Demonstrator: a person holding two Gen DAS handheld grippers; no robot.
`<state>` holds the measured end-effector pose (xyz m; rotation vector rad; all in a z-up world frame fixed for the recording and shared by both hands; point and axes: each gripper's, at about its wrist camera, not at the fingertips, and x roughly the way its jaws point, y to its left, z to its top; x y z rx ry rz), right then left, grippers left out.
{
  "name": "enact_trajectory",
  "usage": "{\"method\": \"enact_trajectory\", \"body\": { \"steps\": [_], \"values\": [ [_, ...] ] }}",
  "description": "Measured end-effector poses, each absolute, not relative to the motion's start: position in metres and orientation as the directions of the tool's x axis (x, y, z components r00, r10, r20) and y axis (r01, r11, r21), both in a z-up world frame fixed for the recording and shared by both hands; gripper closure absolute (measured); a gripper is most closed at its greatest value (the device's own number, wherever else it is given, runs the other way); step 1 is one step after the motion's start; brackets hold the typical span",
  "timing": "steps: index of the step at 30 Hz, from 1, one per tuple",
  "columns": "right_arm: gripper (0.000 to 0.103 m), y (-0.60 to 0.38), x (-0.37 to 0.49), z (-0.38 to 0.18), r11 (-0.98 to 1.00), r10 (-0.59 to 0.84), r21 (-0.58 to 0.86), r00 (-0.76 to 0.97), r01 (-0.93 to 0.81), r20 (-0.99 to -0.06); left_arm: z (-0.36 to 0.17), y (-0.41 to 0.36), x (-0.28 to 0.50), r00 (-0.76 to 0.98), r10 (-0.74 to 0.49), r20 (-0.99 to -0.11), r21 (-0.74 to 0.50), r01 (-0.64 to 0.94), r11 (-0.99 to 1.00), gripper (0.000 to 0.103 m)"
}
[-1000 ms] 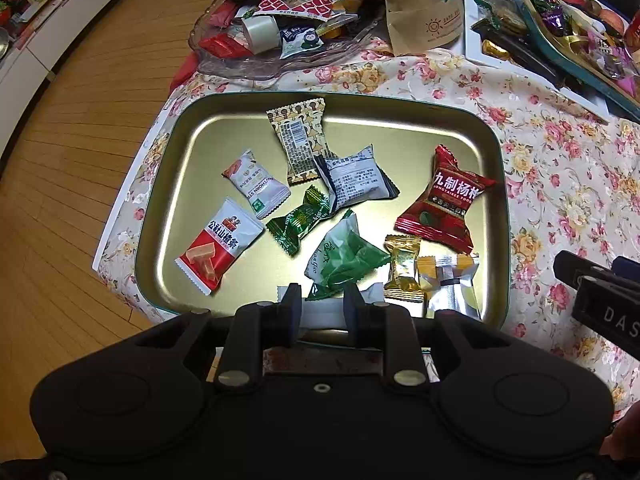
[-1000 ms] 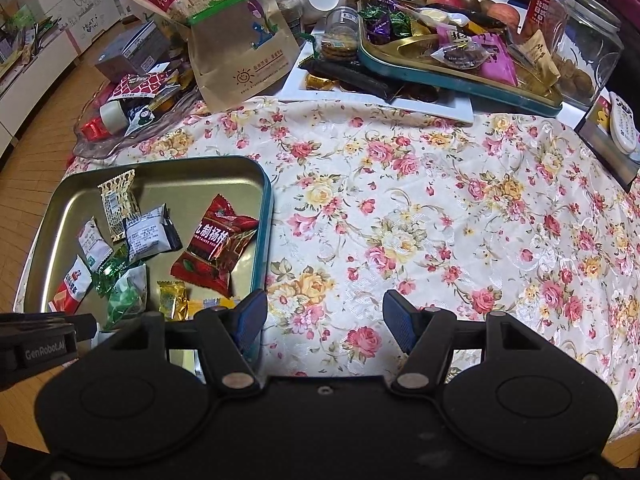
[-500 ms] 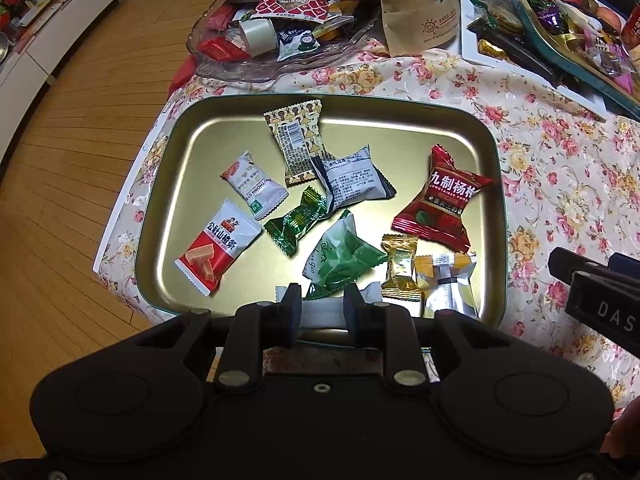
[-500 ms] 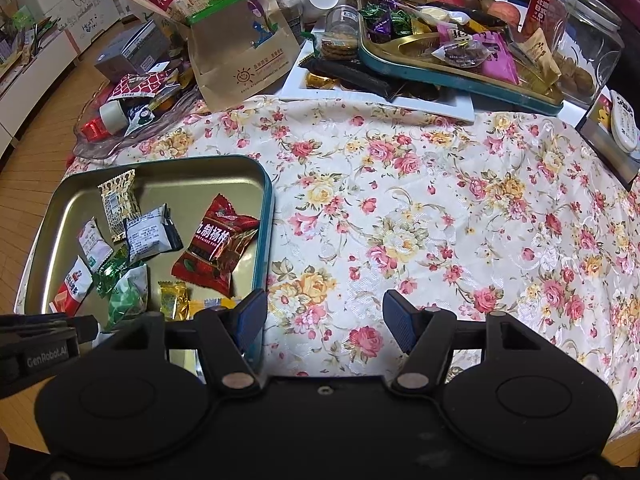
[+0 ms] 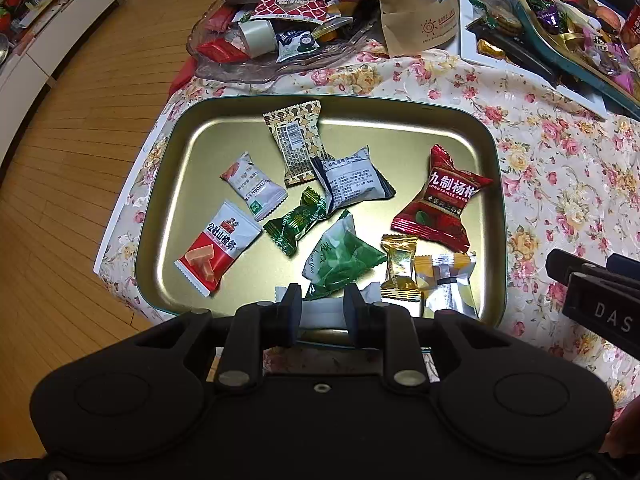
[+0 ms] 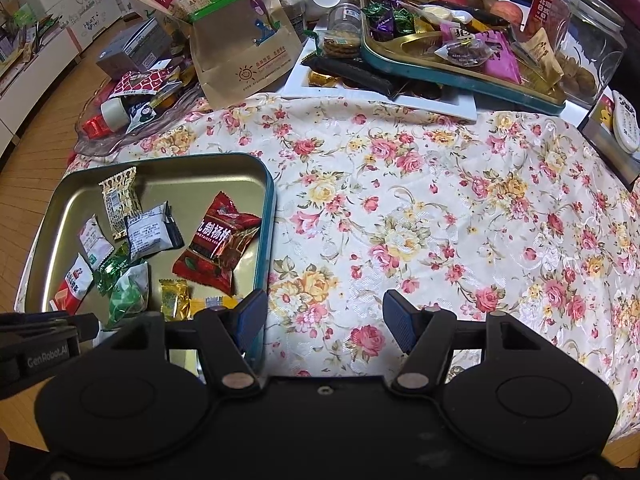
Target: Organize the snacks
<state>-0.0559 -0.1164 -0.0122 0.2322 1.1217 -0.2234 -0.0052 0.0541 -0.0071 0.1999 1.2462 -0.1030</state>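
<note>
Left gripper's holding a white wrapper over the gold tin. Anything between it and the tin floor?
Nothing visible blocks it. The left gripper is shut on the white wrapper at the near edge of the gold tin. The green packet lies just beyond the fingers and a drop could land against it. Bare tin floor shows to the left.

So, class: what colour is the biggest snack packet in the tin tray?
Red, clearest in the left wrist view.

You see a gold-lined tray (image 5: pixel 490 184) with a teal rim on a cream tablecloth (image 6: pixel 440 220) scattered with pink and yellow roses. In the tray lie a red wrapper (image 5: pixel 442 200) with white characters, a dark green candy (image 5: pixel 296 222) and a gold candy (image 5: pixel 400 266).
</note>
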Motion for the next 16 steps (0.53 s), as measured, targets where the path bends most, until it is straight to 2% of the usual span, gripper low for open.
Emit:
{"method": "enact_trajectory", "body": {
  "steps": [16],
  "values": [
    [0.036,-0.1126,-0.0546,-0.0157,0.958,-0.054,0.066,0.405,0.278,-0.913,-0.0056,0.0568,-0.0045,0.330,0.047,-0.943,0.108,0.169,0.980,0.070]
  ]
}}
